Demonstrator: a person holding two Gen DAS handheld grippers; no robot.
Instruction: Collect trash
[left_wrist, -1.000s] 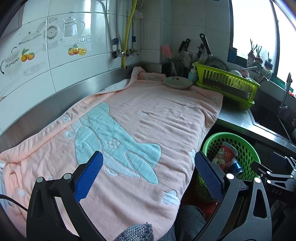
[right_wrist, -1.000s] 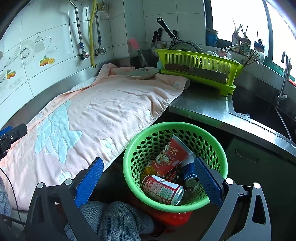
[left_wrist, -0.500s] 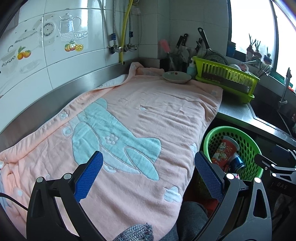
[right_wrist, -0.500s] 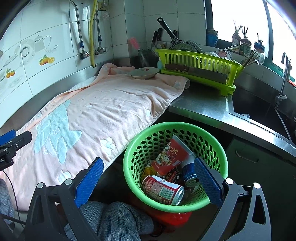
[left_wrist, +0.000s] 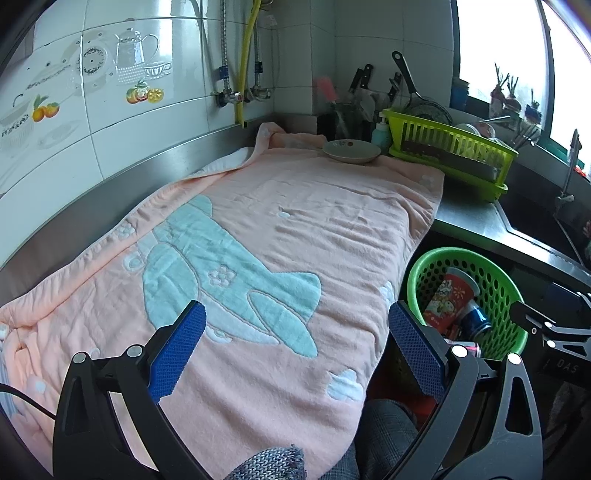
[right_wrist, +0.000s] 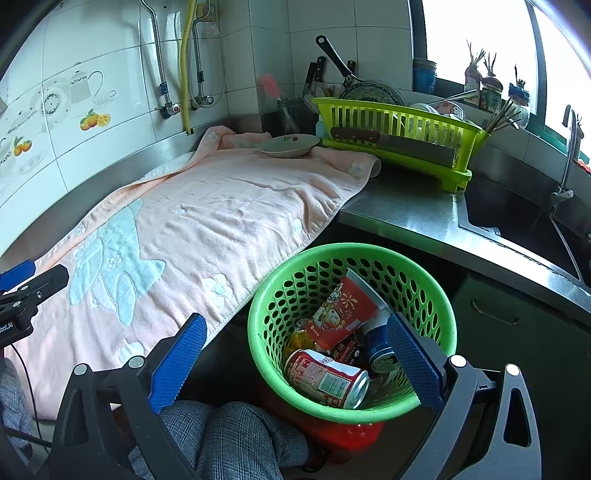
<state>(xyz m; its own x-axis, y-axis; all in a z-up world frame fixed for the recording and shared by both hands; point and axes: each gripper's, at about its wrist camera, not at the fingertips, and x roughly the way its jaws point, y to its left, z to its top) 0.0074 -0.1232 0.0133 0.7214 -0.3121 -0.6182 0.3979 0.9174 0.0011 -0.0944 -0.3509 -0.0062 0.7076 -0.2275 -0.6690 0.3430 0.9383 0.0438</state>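
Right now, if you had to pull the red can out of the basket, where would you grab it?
Probably round its middle, from above. The red can lies on its side on top of the other trash in the basket, so its round wall faces up and an open tool could straddle it.

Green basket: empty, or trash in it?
Holds trash. The basket contains a red can, a red paper cup and a blue can, lying tipped.

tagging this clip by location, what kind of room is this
Most likely a home kitchen. A steel counter runs to a sink with a tap, a green dish rack holds a knife and dishes, and knives and a pan stand against the tiled wall. A pink towel covers the counter.
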